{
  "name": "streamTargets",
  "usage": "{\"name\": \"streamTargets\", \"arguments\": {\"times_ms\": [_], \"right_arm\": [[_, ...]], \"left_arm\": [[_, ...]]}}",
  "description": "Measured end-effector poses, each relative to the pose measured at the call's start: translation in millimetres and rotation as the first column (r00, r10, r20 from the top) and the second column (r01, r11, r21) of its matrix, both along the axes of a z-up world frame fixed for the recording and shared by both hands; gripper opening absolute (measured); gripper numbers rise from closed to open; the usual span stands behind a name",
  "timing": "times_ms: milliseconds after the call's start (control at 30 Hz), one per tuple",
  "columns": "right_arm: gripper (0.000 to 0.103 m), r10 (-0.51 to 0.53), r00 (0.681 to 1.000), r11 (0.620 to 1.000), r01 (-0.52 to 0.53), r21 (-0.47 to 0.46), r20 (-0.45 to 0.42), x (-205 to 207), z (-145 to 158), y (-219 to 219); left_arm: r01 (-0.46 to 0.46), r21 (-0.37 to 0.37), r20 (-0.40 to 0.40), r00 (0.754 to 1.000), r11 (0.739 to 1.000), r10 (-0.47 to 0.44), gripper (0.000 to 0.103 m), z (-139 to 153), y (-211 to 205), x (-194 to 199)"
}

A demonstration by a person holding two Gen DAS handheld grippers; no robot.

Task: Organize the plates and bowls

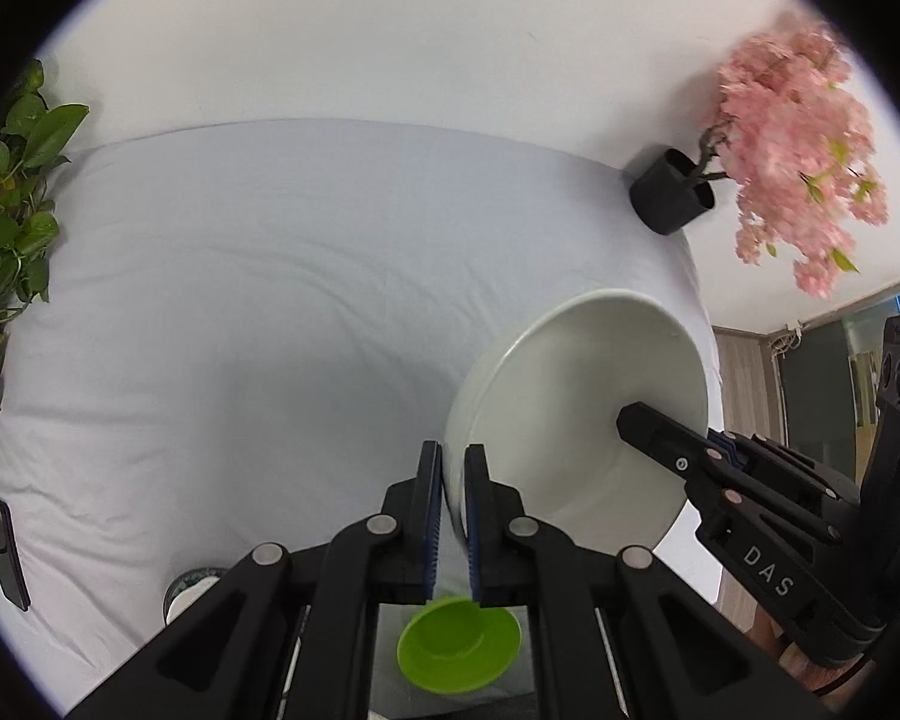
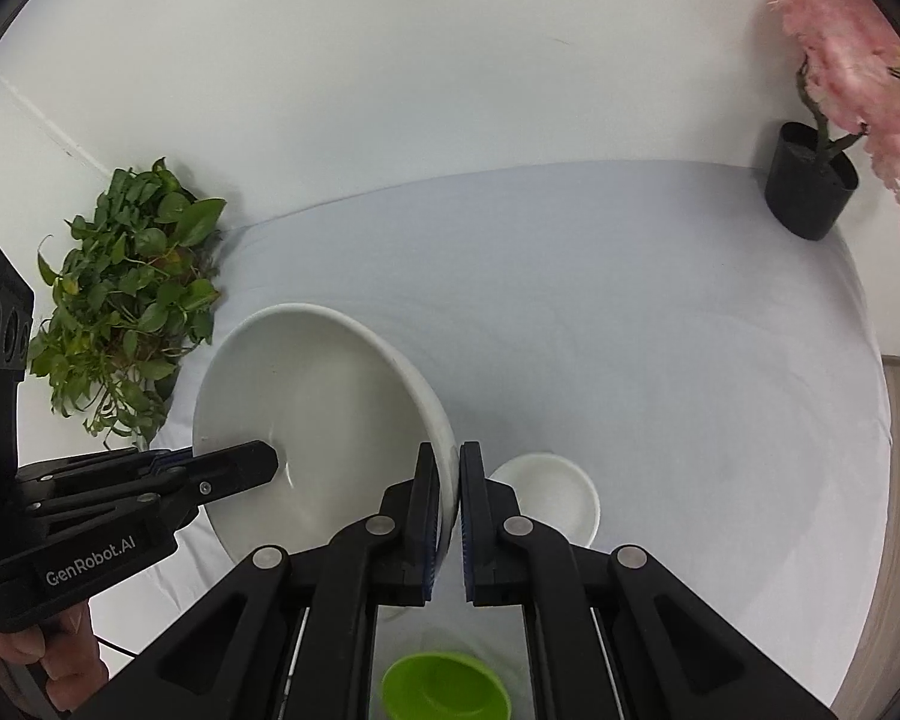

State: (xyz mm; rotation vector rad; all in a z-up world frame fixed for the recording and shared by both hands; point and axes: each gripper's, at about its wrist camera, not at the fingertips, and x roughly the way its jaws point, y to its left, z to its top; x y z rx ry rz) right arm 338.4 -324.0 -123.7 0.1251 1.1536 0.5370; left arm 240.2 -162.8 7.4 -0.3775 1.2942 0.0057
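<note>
White bowl (image 1: 576,396): held tilted in the air above the white-clothed table (image 1: 270,300), its rim clamped on opposite sides by the left gripper (image 1: 453,468) and the right gripper (image 2: 447,468). Green bowl (image 2: 444,690): seen below, on the cloth. Small white bowl (image 2: 546,495): set nearby. Green plant (image 2: 126,300), black pot (image 2: 810,189) and phone (image 1: 6,549): placed at the table's edges.

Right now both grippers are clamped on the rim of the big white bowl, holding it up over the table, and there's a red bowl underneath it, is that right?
Not quite: the bowl underneath is green, not red. The left wrist view shows the green bowl below the left gripper. The rest holds: that gripper and the right gripper each pinch the rim of the big white bowl, lifted over the table.
</note>
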Motion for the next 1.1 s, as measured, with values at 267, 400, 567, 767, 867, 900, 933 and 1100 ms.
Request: {"name": "streamTargets", "arguments": {"times_ms": [267, 400, 567, 767, 867, 900, 933, 1100], "right_arm": [[0.004, -0.044, 0.998, 0.999, 0.045, -0.011, 0.051, -123, 50, -32], [0.004, -0.048, 0.997, 0.998, 0.051, -0.044, 0.055, -177, 61, -35], [0.005, -0.050, 0.998, 0.995, 0.054, -0.090, 0.044, -226, 53, -37], [0.005, -0.044, 0.999, 0.988, 0.042, -0.151, -0.009, -253, 6, -16], [0.005, -0.053, 0.997, 0.987, 0.044, -0.155, -0.054, -266, -21, -26], [0.005, -0.057, 0.996, 0.986, 0.045, -0.159, -0.069, -271, -30, -30], [0.004, -0.060, 0.995, 0.985, 0.045, -0.166, -0.085, -276, -40, -34], [0.005, -0.085, 0.984, 0.982, 0.056, -0.180, -0.154, -285, -90, -53]], "left_arm": [[0.043, -0.024, 0.020, 0.999, 0.999, -0.043, 0.006, 15, -9, -64], [0.047, -0.055, 0.015, 0.999, 0.997, -0.046, 0.006, 14, -2, -95], [0.056, -0.098, -0.014, 0.998, 0.994, -0.058, 0.005, -3, 0, -127], [0.065, -0.136, -0.101, 0.992, 0.989, -0.079, 0.005, -45, -7, -152], [0.086, -0.135, -0.126, 0.987, 0.987, -0.104, 0.005, -62, -17, -156], [0.095, -0.132, -0.137, 0.984, 0.987, -0.113, 0.005, -69, -21, -156], [0.101, -0.128, -0.149, 0.982, 0.987, -0.120, 0.005, -76, -26, -155], [0.129, -0.128, -0.209, 0.966, 0.983, -0.154, 0.005, -117, -42, -150]]}}
